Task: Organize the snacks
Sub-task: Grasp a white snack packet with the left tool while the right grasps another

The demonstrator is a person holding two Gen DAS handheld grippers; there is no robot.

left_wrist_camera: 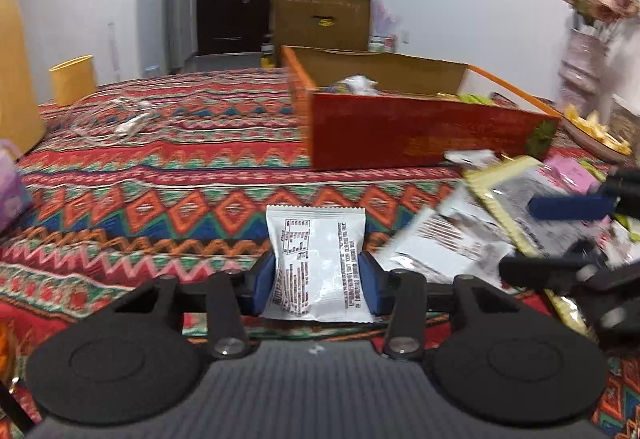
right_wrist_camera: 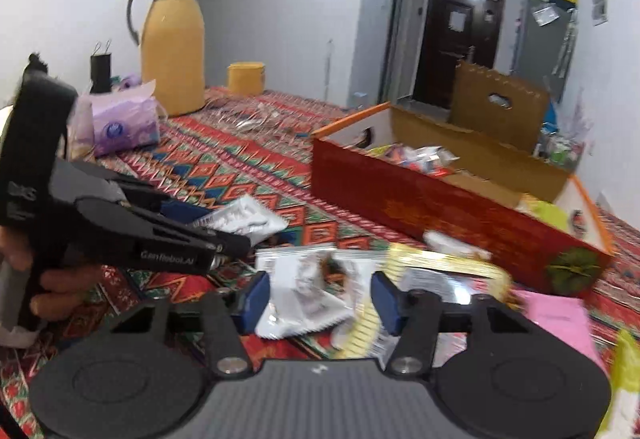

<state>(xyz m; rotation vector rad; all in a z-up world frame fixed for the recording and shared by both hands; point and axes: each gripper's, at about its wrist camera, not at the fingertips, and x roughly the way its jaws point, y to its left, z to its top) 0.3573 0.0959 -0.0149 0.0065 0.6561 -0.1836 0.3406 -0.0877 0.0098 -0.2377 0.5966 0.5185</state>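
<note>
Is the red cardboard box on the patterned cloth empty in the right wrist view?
No: the red cardboard box stands open, with several wrapped snack packets lying inside it.

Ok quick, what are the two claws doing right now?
Left claw: shut on a white snack packet.
Right claw: a crumpled white packet sits between its pads; a grip cannot be told.

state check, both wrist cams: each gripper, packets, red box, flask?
left gripper: shut on the white snack packet, pads pressing both edges
right gripper: jaws around a crumpled white packet; contact unclear
red box: open-topped, snacks inside
loose packets: scattered on the cloth in front of the box
yellow flask: upright, lid on
</note>
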